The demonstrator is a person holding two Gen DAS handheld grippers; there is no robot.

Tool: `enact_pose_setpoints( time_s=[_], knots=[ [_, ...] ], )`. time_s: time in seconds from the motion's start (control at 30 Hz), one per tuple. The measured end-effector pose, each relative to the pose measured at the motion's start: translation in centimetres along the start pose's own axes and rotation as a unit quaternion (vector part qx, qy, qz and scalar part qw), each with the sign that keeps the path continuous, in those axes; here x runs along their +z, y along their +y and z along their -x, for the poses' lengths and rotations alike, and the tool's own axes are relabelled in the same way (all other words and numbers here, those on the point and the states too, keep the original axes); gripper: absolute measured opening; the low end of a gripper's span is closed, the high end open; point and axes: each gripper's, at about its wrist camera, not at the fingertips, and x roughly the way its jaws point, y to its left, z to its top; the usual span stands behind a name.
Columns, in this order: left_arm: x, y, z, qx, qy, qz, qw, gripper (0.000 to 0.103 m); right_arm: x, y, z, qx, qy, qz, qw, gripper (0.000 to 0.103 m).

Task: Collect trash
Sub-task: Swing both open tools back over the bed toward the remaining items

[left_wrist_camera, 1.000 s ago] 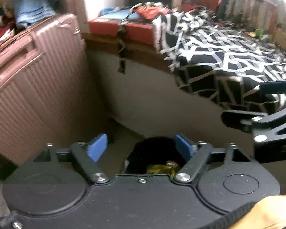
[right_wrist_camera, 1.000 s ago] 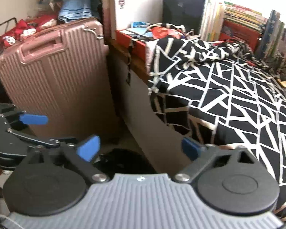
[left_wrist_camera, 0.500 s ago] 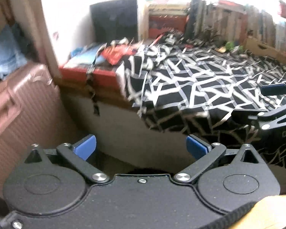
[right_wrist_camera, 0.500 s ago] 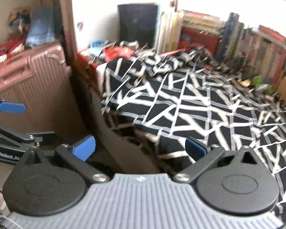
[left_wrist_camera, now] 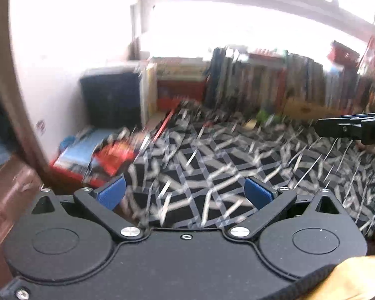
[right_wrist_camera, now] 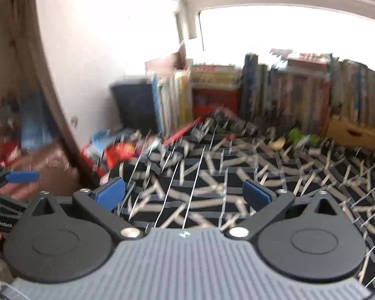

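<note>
Red tray (left_wrist_camera: pixel 70 172) beside the bed holds blurred packets (left_wrist_camera: pixel 112 157).

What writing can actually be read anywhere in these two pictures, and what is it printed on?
"GenRobot": white letters on the black arm of the left gripper, at the right camera's left edge; anything after them is cut off.
"D": one white letter on the right gripper, at the left camera's right edge.
Books along the window: spine titles blurred, unreadable.
Red packet beside the blanket: print blurred.

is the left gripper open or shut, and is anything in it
Open and empty: the left gripper has its blue pads wide apart, with only the black-and-white bedspread visible between them.
</note>
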Motion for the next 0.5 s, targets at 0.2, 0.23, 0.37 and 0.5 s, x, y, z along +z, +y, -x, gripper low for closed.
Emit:
enact_pose_setpoints(
  time_s=[0.2, 0.23, 0.37, 0.5],
  knots=[
    [8.8, -3.2, -0.4, -0.02, -0.063, -0.03, 0.9973, 0.102, 6.6, -4.6, 3.0, -0.016, -0.063, 0.001, 0.998, 0.103],
    [10.3, -4.0, -0.8, -0.019, -0.076, -0.036, 0.9963, 0.102, 7.6, -5.3, 3.2, -0.017, -0.072, 0.003, 0.997, 0.103],
    [14.8, -6.7, -3.4, -0.025, -0.103, -0.044, 0.9934, 0.102, 11.2, -8.5, 2.9, -0.032, -0.101, 0.012, 0.994, 0.103],
    [18.4, -10.1, -7.5, -0.034, -0.12, -0.044, 0.9912, 0.102, 13.8, -12.2, 1.3, -0.042, -0.121, 0.016, 0.992, 0.103]
  ],
)
